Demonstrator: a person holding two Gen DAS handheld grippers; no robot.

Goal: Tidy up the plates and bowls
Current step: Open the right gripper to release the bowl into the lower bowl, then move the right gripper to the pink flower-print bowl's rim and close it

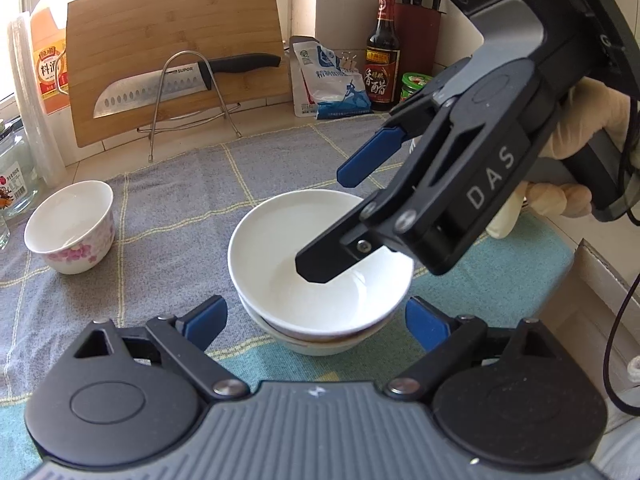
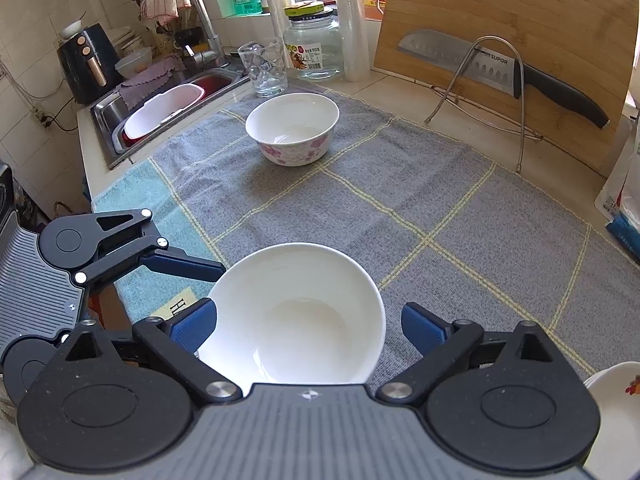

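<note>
A plain white bowl [image 1: 320, 256] [image 2: 296, 316] sits nested on top of another white bowl [image 1: 316, 344] on the grey checked cloth [image 1: 180, 184]. My left gripper [image 1: 316, 324] is open, its blue pads standing on either side of the stack. One of its fingers [image 2: 188, 266] shows by the bowl's left rim in the right wrist view. My right gripper [image 1: 332, 216] [image 2: 310, 328] is open wide. It straddles the top bowl's rim, one finger over the inside and one outside, with neither pressing. A floral bowl [image 1: 70, 228] [image 2: 294, 132] stands alone farther off on the cloth.
A cutting board [image 1: 176, 60] leans on the back wall, with a knife [image 1: 160, 88] on a wire rack before it. Sauce bottle [image 1: 382, 52], salt bag [image 1: 332, 80], glass jar [image 2: 312, 44], tumbler [image 2: 264, 68] and sink [image 2: 160, 108] ring the cloth. A patterned dish [image 2: 612, 408] sits near right.
</note>
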